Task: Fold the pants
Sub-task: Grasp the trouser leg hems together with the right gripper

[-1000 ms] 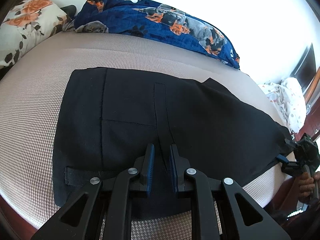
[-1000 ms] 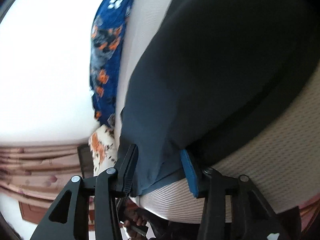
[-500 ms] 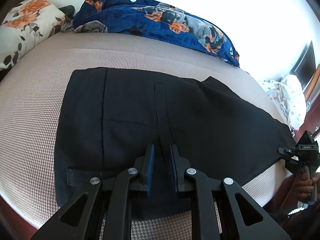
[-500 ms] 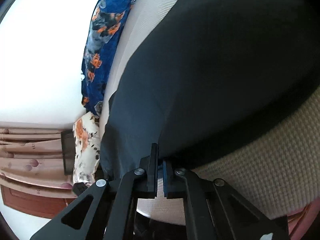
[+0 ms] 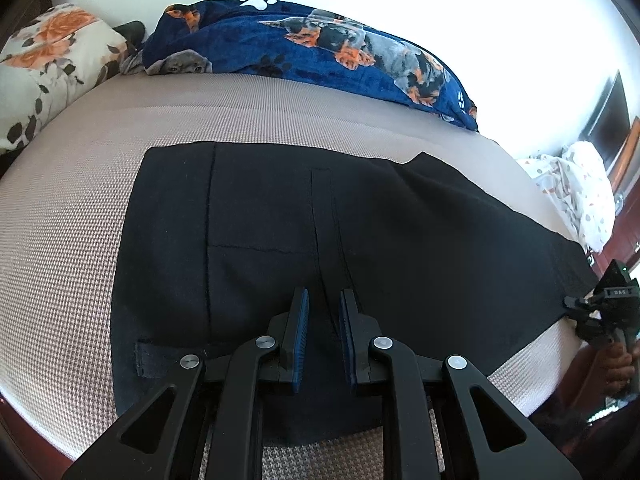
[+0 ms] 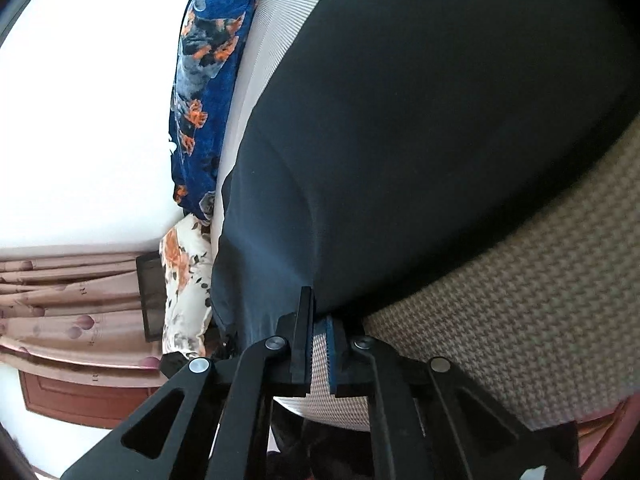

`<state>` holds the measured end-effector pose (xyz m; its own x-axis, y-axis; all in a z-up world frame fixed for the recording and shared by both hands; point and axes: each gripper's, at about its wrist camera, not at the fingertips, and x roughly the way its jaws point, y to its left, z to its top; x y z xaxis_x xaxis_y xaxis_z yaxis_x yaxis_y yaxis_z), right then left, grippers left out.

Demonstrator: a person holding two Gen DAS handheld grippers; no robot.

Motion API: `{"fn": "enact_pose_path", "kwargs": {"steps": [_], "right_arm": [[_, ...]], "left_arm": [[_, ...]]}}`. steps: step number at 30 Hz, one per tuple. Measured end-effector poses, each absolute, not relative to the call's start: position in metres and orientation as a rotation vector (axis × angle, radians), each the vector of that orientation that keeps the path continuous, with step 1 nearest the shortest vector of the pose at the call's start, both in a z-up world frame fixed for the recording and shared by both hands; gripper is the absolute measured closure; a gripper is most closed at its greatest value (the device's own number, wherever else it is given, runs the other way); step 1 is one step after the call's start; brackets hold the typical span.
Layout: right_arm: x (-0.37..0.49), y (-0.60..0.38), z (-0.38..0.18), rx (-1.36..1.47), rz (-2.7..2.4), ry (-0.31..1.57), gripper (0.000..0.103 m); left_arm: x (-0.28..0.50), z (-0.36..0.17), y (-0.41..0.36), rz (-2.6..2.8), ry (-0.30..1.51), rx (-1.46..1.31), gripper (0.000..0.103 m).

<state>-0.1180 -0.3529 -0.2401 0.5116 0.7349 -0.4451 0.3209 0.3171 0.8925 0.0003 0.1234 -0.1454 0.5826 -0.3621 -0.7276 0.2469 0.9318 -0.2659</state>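
Black pants lie spread flat on a bed covered in beige houndstooth fabric, the waistband toward the near edge and the legs running off to the right. The left gripper sits low over the waist region near the centre seam, its two blue-padded jaws standing slightly apart with a narrow gap between them; whether any cloth is caught in that gap cannot be told. The right gripper, seen small at the far right of the left wrist view, meets the hem end of the pants at the bed's edge; in its own view the jaws are drawn nearly together and clamp the edge of the dark cloth, the bed covering showing in the slit below the grip. Along the far side of the bed lie a blue dog-print blanket and a floral pillow; a white spotted cloth lies at the right.
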Motion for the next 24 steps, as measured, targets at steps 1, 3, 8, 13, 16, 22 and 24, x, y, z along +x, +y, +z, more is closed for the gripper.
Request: {"fn": "enact_pose_path", "kwargs": {"steps": [1,3,8,13,16,22,24], "right_arm": [[-0.12,-0.358,-0.239,1.269,0.348,1.053,0.096],[-0.127,-0.372,-0.239,1.284,0.326,1.024,0.094],[-0.154,-0.442,-0.244,1.399,0.192,0.856,0.089],[-0.181,-0.522,-0.249,1.443,0.012,0.7,0.097],[-0.195,-0.553,-0.25,1.424,-0.061,0.673,0.1],[-0.199,-0.575,-0.249,1.35,-0.067,0.67,0.101],[-0.199,-0.578,-0.249,1.333,-0.04,0.671,0.099]], "left_arm": [[0.001,-0.145,0.124,-0.358,0.881,-0.14,0.086],[0.001,-0.145,0.125,-0.361,0.881,-0.14,0.086],[0.0,-0.145,0.127,-0.364,0.878,-0.141,0.086],[0.0,-0.145,0.127,-0.364,0.879,-0.137,0.086],[0.0,-0.146,0.126,-0.365,0.881,-0.14,0.086],[0.0,-0.146,0.124,-0.364,0.884,-0.126,0.086],[0.001,-0.146,0.123,-0.364,0.886,-0.123,0.086]]}}
